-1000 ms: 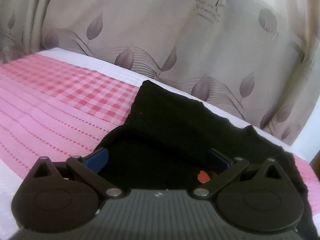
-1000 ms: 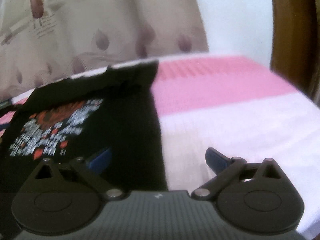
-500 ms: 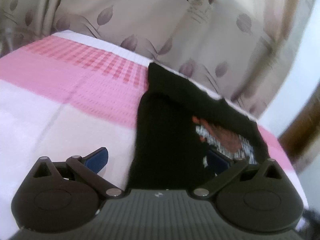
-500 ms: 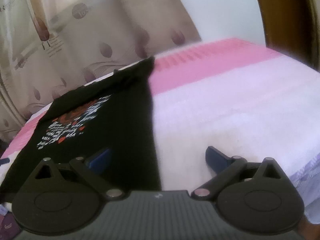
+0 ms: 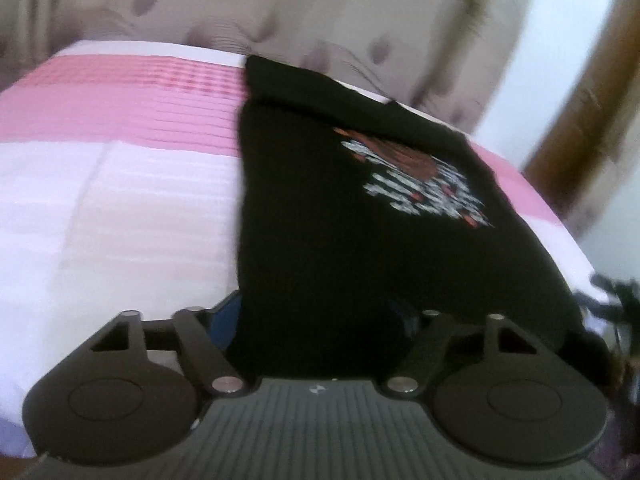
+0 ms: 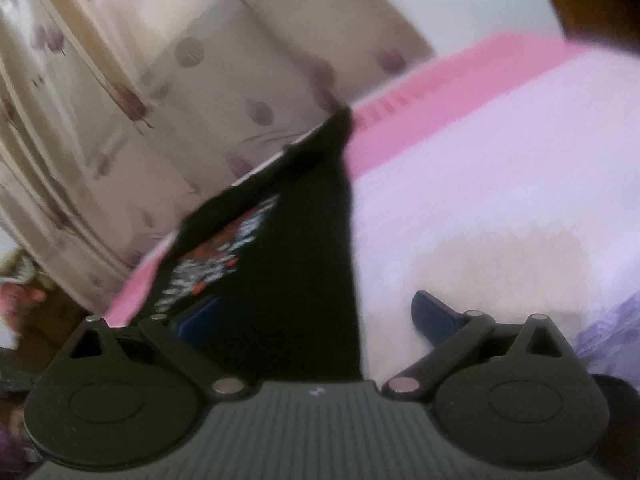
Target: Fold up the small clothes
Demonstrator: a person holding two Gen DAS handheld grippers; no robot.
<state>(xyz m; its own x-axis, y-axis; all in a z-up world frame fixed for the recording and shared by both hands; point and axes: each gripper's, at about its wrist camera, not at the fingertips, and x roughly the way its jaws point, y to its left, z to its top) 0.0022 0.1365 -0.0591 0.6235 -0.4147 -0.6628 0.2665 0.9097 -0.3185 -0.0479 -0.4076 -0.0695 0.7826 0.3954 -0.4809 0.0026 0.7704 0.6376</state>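
While the left gripper (image 5: 320,316) closes with the black shirt (image 5: 340,216) hem between its fingers, grip unclear, the right gripper (image 6: 316,316) is spread wide over the hem corner. Shirt lies flat on the pink-white bedspread (image 5: 120,168), red-white print (image 5: 424,176) up. Beyond: beige leaf curtain (image 5: 320,12), white wall (image 5: 560,40), wooden frame (image 5: 592,100).

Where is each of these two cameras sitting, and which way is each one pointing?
Left wrist view: sits on the left gripper, looking forward and down over the black T-shirt on the pink-and-white bedspread; its own closing fingers show, cloth between them.
Right wrist view: sits on the right gripper, tilted, facing the shirt's edge and curtain; its open fingers show.
Shared: shirt, bedspread, curtain.
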